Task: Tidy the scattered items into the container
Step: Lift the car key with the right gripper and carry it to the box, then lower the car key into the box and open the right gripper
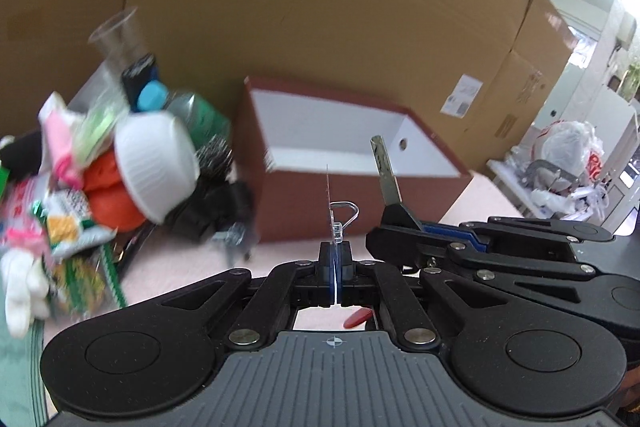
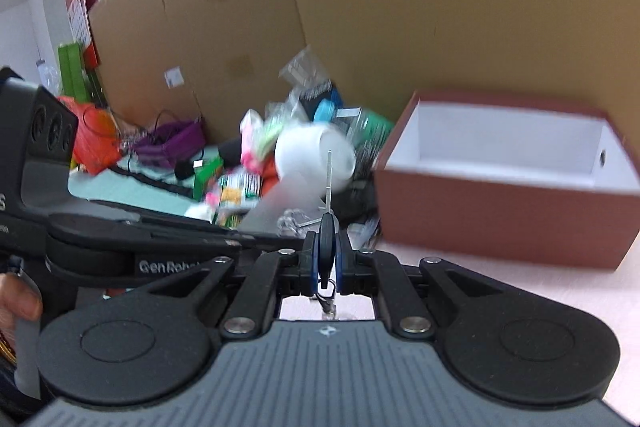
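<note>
With the left tool (image 1: 335,259) clenched on a thin clear tag (image 1: 329,211) and the right tool (image 2: 328,259) clenched on a black-headed key (image 2: 328,223), both should be carried level over the near wall of the brown box (image 1: 360,203) beyond, well above the pink surface (image 1: 192,267), before letting go.

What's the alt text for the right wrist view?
The right gripper is shut on a black-headed key, blade pointing forward. Ahead to the right sits an open red-brown box with a white inside; a blurred pile of clutter lies to its left, cardboard behind.
</note>
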`<state>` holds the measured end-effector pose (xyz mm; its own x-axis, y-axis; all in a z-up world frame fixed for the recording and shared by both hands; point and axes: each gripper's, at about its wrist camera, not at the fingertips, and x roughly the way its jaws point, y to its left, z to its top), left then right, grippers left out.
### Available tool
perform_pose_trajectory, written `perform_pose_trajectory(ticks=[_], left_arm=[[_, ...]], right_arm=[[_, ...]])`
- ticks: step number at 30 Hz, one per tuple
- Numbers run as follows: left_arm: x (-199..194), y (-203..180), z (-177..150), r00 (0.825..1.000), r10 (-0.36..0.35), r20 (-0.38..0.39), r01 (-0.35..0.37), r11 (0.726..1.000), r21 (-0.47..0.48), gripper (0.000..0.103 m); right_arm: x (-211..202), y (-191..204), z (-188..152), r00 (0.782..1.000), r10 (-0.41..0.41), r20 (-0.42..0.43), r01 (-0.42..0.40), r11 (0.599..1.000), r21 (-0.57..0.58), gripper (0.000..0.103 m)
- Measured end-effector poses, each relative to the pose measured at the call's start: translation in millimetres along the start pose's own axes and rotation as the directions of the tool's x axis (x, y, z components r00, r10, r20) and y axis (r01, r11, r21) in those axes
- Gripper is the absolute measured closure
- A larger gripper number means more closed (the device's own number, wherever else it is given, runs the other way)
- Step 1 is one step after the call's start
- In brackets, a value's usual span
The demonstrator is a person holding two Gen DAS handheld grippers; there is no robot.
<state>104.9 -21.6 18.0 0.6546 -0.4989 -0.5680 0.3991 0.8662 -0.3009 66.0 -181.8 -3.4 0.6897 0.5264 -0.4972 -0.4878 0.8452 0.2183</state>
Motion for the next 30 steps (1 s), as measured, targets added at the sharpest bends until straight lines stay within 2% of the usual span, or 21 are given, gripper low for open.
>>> perform_pose_trajectory(ticks=[10,13,19,23,30], left_arm=[[15.1,-32.3,82.7,0.997,-0.026,0.078,0.020,0.997,0.080,0.103],[31.9,-34.2,104.4,0.998,-0.021,0.065,0.016,0.996,0.084,0.103],[78.6,-19.2,127.6,1.000,-0.021,0.011,0.021,0.999,0.043,0.103],[113.3,-8.0,132.9,1.000,0.012,-0.027,-0.011,0.999,0.043,0.103],[170.3,20.4,130.0,0.993,0.058,-0.102,-0.055,0.998,0.030,0.103]], right_arm=[[-13.5,-21.4,77.9,0.985,-0.098,0.141,0.108,0.992,-0.061,0.094],[-2.4,-30.9,101.2,0.980,-0.132,0.151,0.143,0.988,-0.063,0.094],[33.2,-52.4,128.7,0.971,-0.205,0.125,0.215,0.974,-0.073,0.094],[54.1,-71.0,137.3,0.966,-0.245,0.089,0.250,0.967,-0.057,0.094],[108.9,-106.0,129.1,0.961,-0.277,-0.027,0.277,0.961,-0.005,0.094]])
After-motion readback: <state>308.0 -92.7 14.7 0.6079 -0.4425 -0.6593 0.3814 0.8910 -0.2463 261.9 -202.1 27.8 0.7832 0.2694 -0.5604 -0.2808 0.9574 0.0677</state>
